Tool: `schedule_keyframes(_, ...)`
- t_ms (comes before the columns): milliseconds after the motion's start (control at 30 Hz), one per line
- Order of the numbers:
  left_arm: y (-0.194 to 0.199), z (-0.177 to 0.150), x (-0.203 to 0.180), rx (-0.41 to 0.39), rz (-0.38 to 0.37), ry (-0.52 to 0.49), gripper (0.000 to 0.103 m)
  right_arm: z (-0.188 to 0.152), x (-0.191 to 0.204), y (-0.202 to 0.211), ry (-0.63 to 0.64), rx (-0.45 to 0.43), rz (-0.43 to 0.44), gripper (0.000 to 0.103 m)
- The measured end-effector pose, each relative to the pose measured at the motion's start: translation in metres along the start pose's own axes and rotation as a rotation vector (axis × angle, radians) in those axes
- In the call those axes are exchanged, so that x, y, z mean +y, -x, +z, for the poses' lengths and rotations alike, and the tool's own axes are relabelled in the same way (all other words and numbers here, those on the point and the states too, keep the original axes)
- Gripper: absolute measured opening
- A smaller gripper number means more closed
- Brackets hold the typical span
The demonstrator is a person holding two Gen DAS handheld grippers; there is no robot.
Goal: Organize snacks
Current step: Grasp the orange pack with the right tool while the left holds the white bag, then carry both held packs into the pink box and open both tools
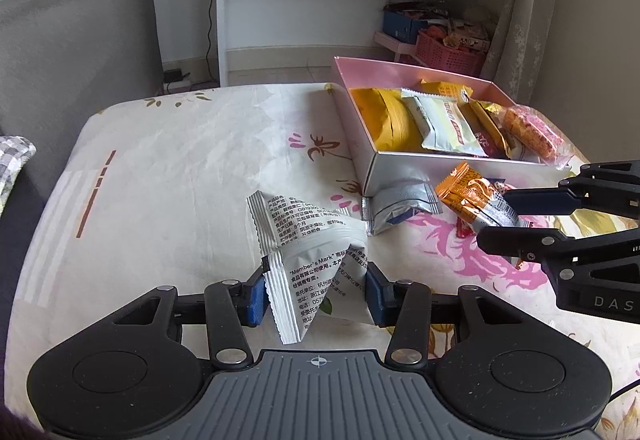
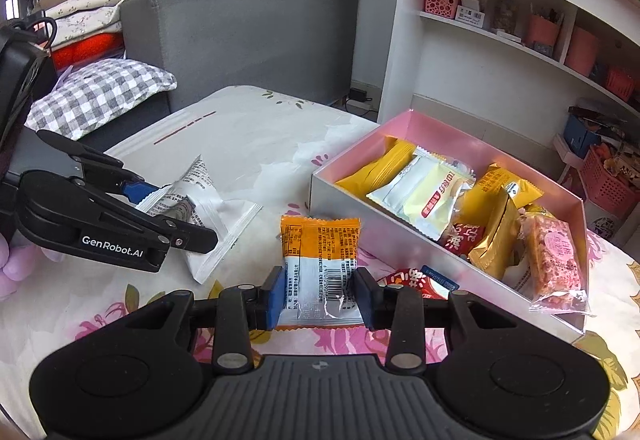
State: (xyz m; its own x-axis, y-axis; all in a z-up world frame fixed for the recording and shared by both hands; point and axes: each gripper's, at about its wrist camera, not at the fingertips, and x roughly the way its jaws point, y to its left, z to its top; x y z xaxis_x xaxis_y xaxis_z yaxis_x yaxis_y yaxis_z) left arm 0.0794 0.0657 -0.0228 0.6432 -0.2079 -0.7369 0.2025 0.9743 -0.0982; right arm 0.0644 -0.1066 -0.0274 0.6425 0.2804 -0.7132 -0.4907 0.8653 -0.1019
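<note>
My left gripper (image 1: 316,294) is shut on a white pyramid-shaped snack packet (image 1: 308,256) with printed text, held just above the floral tablecloth (image 1: 180,168). The right wrist view shows that gripper (image 2: 176,212) and its white packet (image 2: 208,200) at the left. My right gripper (image 2: 318,296) is shut on an orange-and-white packet (image 2: 320,256); it shows in the left wrist view as the right gripper (image 1: 496,218) pinching the orange packet (image 1: 476,200). A pink-lined box (image 2: 360,208) (image 1: 400,168) behind holds several yellow, white and pink snack packets.
A silver packet (image 1: 396,206) lies against the box's near corner. A red packet (image 2: 404,278) lies under my right fingers. A grey sofa (image 2: 248,32) with a checked pillow (image 2: 100,92) stands behind the table, and a white shelf (image 1: 304,0) with pink baskets (image 1: 448,52) beyond.
</note>
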Motion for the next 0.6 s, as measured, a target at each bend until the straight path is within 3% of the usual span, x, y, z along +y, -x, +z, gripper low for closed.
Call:
schedule_keyframes(467,-0.008,0.062,-0.008,-0.115,-0.06,0.125,0.045,0.019,-0.06,0.006,-0.303,-0.138,-0.137,0.029)
schedule_keyframes(600,-0.028,0.093,-0.025,-0.148,-0.081,0.069,0.045,0.027,-0.083,-0.003,-0.365,-0.157,-0.184,0.029)
